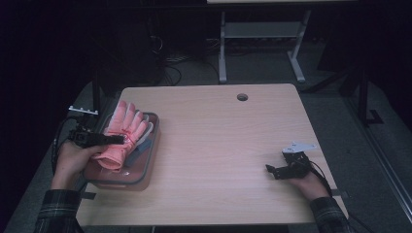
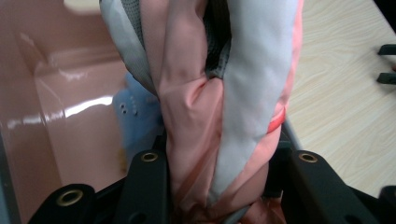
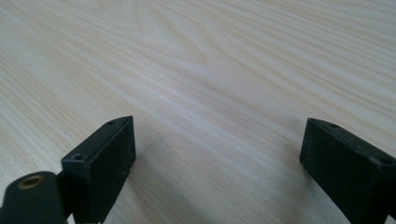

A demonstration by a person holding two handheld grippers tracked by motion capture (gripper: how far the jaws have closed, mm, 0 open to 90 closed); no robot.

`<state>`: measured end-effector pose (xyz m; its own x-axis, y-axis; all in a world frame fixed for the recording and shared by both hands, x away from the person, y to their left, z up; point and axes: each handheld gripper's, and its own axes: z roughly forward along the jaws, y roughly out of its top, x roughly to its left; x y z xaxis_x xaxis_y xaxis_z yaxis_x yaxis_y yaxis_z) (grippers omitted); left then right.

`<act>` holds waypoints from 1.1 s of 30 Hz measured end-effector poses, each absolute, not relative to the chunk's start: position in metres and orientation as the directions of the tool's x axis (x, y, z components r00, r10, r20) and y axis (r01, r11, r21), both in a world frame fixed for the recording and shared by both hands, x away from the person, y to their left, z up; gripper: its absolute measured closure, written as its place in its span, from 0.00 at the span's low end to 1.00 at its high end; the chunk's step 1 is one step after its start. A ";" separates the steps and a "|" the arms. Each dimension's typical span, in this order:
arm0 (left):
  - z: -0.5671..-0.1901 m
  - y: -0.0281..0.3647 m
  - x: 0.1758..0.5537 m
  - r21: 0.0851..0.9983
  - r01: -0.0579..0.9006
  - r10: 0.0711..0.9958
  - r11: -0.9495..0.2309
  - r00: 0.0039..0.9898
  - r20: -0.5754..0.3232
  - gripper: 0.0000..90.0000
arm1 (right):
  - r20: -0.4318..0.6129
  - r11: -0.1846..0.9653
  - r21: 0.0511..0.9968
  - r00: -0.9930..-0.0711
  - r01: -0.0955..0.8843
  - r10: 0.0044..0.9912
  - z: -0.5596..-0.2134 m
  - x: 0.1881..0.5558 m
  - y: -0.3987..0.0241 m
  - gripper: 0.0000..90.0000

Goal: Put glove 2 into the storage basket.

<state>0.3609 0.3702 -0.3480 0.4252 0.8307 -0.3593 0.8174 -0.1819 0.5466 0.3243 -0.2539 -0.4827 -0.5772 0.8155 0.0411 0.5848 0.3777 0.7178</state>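
A pale wooden table (image 1: 218,145) with a round cable hole near its far edge stands in a dim room, with dark floor and the legs of a grey metal frame behind it.

Nearest, at the right of the table's front, the right gripper (image 1: 272,170) rests low over bare wood in the person's hand; its own view shows its two black jaws spread wide with nothing between them but the grain.

At the left front, the left gripper (image 1: 114,140) reaches in level from the table's edge and is clenched on a pink and light grey fabric glove (image 1: 121,133). In the left gripper view the bunched cloth of the glove (image 2: 219,121) fills the gap between the jaws and rises away from them.

The glove hangs over a translucent pink plastic tub with a grey rim (image 1: 145,167), its fingers pointing toward the far side. Inside the tub, just beyond the jaws, lies something light blue (image 2: 135,112), too blurred to identify.
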 end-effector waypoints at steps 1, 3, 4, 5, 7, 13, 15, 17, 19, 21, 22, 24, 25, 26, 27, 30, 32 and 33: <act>-0.352 0.371 0.362 0.540 0.822 0.830 -0.180 0.422 -0.365 0.70 | 0.036 0.381 0.720 -0.580 0.580 0.814 -0.483 0.325 -0.254 0.11; -0.359 0.371 0.363 0.531 0.830 0.829 -0.171 0.412 -0.378 0.69 | 0.036 0.381 0.720 -0.579 0.580 0.814 -0.483 0.325 -0.254 0.11; -0.363 0.370 0.364 0.525 0.834 0.829 -0.169 0.408 -0.381 0.69 | 0.037 0.380 0.719 -0.579 0.581 0.815 -0.483 0.324 -0.254 0.11; -0.365 0.369 0.365 0.518 0.838 0.831 -0.171 0.405 -0.381 0.69 | 0.037 0.380 0.720 -0.579 0.581 0.815 -0.483 0.325 -0.254 0.11; -0.371 0.367 0.367 0.500 0.848 0.835 -0.176 0.397 -0.380 0.69 | 0.037 0.380 0.720 -0.579 0.581 0.815 -0.483 0.325 -0.254 0.11; -0.393 0.363 0.372 0.460 0.869 0.844 -0.182 0.378 -0.381 0.68 | 0.037 0.380 0.720 -0.579 0.581 0.815 -0.483 0.325 -0.254 0.11; -0.399 0.364 0.374 0.452 0.875 0.844 -0.174 0.369 -0.390 0.68 | 0.037 0.380 0.720 -0.579 0.581 0.815 -0.483 0.325 -0.254 0.11; -0.399 0.362 0.374 0.445 0.876 0.850 -0.187 0.372 -0.374 0.67 | 0.037 0.380 0.719 -0.578 0.581 0.815 -0.483 0.324 -0.254 0.11; -0.400 0.361 0.375 0.445 0.874 0.852 -0.194 0.375 -0.366 0.66 | 0.037 0.380 0.719 -0.578 0.582 0.815 -0.483 0.324 -0.254 0.11; -0.400 0.361 0.376 0.445 0.873 0.854 -0.197 0.376 -0.359 0.62 | 0.037 0.380 0.720 -0.579 0.581 0.815 -0.483 0.324 -0.254 0.11; -0.399 0.360 0.376 0.447 0.871 0.854 -0.202 0.380 -0.355 0.59 | 0.036 0.381 0.720 -0.579 0.581 0.814 -0.483 0.325 -0.254 0.11; -0.396 0.361 0.375 0.452 0.865 0.854 -0.218 0.393 -0.341 0.52 | 0.036 0.381 0.720 -0.580 0.580 0.814 -0.483 0.325 -0.254 0.11; -0.395 0.360 0.375 0.458 0.861 0.856 -0.221 0.396 -0.332 0.46 | 0.036 0.381 0.720 -0.580 0.580 0.814 -0.483 0.325 -0.254 0.11; -0.394 0.360 0.375 0.461 0.857 0.857 -0.230 0.402 -0.322 0.42 | 0.036 0.381 0.720 -0.580 0.580 0.814 -0.483 0.325 -0.254 0.11; -0.391 0.360 0.375 0.471 0.851 0.860 -0.233 0.406 -0.308 0.38 | 0.036 0.381 0.720 -0.580 0.580 0.814 -0.483 0.325 -0.254 0.11; -0.386 0.362 0.376 0.486 0.842 0.866 -0.236 0.409 -0.287 0.27 | 0.036 0.381 0.720 -0.580 0.580 0.814 -0.483 0.325 -0.254 0.11; -0.382 0.363 0.376 0.497 0.835 0.873 -0.235 0.406 -0.270 0.22 | 0.036 0.381 0.720 -0.579 0.580 0.814 -0.483 0.325 -0.254 0.11; -0.380 0.364 0.376 0.508 0.829 0.878 -0.232 0.403 -0.257 0.19 | 0.036 0.381 0.720 -0.579 0.580 0.814 -0.483 0.325 -0.254 0.11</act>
